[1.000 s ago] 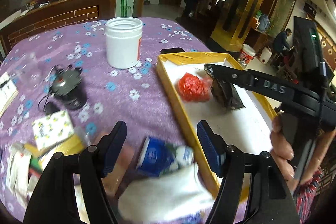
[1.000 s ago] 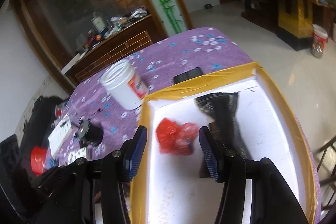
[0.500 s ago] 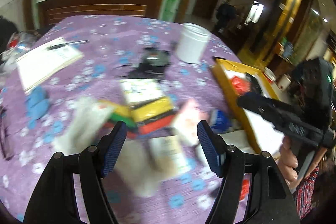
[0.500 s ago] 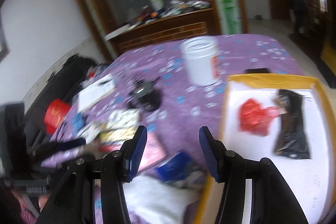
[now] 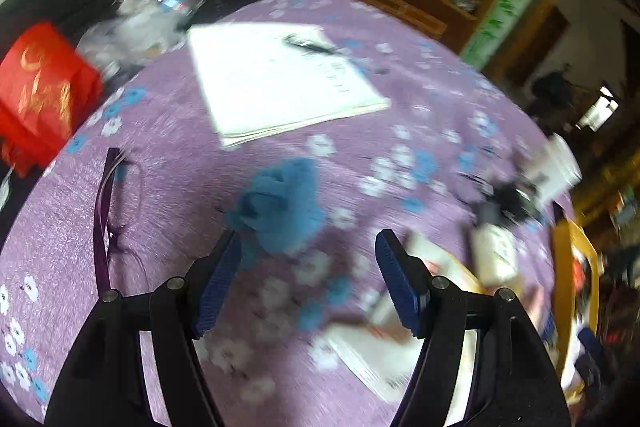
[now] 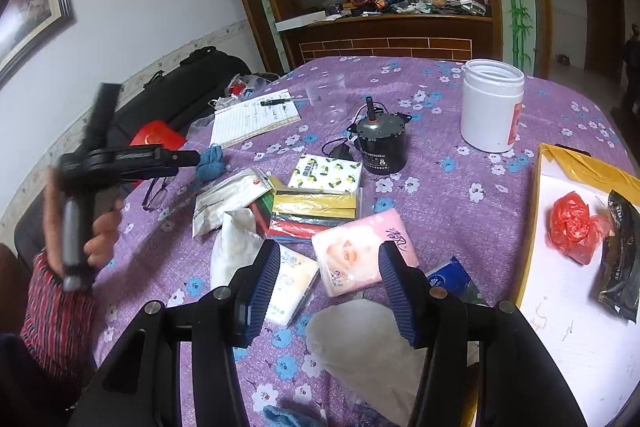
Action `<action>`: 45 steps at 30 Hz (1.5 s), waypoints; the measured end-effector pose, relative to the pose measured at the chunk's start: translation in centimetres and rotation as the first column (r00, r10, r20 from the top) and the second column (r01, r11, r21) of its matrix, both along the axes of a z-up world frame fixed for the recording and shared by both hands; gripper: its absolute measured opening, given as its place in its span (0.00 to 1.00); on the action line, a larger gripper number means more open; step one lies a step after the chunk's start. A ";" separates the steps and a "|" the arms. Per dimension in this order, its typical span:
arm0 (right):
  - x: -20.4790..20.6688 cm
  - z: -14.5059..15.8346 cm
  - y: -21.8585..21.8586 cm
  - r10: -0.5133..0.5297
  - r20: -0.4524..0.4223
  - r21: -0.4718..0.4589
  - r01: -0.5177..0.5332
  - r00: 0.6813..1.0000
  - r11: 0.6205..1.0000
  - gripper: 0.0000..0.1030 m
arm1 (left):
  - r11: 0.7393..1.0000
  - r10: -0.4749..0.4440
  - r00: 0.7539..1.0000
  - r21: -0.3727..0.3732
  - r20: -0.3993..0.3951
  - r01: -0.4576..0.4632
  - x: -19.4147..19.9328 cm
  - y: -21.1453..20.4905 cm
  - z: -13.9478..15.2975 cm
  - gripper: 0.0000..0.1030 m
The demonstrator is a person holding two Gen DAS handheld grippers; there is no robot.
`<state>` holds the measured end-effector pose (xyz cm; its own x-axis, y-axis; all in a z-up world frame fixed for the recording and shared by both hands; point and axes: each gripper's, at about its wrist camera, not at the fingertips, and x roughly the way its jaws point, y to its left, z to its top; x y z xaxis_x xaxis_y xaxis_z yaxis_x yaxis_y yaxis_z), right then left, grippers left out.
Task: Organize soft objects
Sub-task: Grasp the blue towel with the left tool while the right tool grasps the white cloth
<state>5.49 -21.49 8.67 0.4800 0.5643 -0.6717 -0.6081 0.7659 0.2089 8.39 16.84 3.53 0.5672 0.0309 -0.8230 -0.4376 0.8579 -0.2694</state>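
Two items, a red plastic bag (image 6: 574, 227) and a black packet (image 6: 618, 259), lay in the yellow-edged tray (image 6: 560, 331) at lower right; tissue packs (image 6: 360, 251) and a blue cloth (image 5: 280, 203) waited on the desk (image 6: 440, 187), both hand-held grippers (image 5: 306, 279) (image 6: 328, 283) spread, empty.

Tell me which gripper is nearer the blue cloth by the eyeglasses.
Left. The left gripper hovers right at the blue cloth; the right gripper hangs over the tissue packs, well away.

So my left gripper (image 5: 308, 275) sits right over a crumpled cloth (image 5: 280, 205), with the notepad (image 5: 280, 79) behind it and glasses (image 5: 105, 211) off to the left. My right gripper (image 6: 326, 285) hangs above a tissue pack (image 6: 362, 251). Behind that is the motor (image 6: 380, 143), the jar (image 6: 491, 105) farther right, and the tray (image 6: 568, 311) at far right holds a bag (image 6: 574, 227).
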 end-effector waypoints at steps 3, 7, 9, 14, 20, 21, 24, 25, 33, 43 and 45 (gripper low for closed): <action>0.2 -0.1 0.0 -0.003 -0.005 0.003 0.003 1.000 1.000 0.53 | 0.999 0.034 0.999 -0.006 -0.030 -0.034 1.0 1.2 -1.4 0.67; 0.0 -0.1 0.1 0.002 -0.001 0.000 -0.002 1.000 1.000 0.53 | 0.999 0.051 0.998 0.009 -0.044 -0.051 1.8 1.6 -2.7 0.65; 0.0 0.0 0.1 0.003 0.001 0.002 -0.003 1.000 1.000 0.53 | 0.998 0.045 0.998 0.056 -0.036 -0.043 2.0 1.1 -2.7 0.54; -0.2 0.0 0.1 0.012 0.005 0.007 -0.012 1.000 1.000 0.53 | 0.994 -0.001 1.000 0.110 0.010 0.000 1.5 -0.5 -2.1 0.40; -0.4 -0.1 1.0 0.047 -0.018 0.007 -0.047 0.999 0.999 0.53 | 0.984 -0.087 0.989 0.167 0.116 0.067 1.1 -2.4 0.4 0.40; -0.5 -0.1 1.2 0.052 -0.028 0.011 -0.052 0.998 0.999 0.53 | 0.982 -0.098 0.988 0.173 0.123 0.076 1.2 -2.6 0.6 0.40; -1.4 0.1 2.8 0.088 -0.057 0.011 -0.087 0.995 0.996 0.53 | 0.977 -0.127 0.981 0.187 0.146 0.099 0.9 -3.3 1.3 0.40; -1.9 0.0 3.8 0.100 -0.071 -0.003 -0.100 0.993 0.995 0.53 | 0.977 -0.134 0.980 0.187 0.150 0.105 0.9 -3.4 1.4 0.40; -3.1 -2.1 11.6 0.151 -0.083 -0.147 -0.162 0.985 0.976 0.50 | 0.976 -0.155 0.973 0.179 0.173 0.124 0.5 -3.7 2.0 0.40; -1.1 -7.2 16.3 0.083 -0.140 -0.325 -0.125 0.987 0.938 0.15 | 0.969 -0.192 0.966 0.188 0.175 0.158 0.4 -4.7 2.0 0.40; -1.3 -7.4 16.3 0.079 -0.129 -0.322 -0.117 0.989 0.939 0.12 | 0.968 -0.198 0.964 0.192 0.180 0.163 0.3 -4.9 2.1 0.40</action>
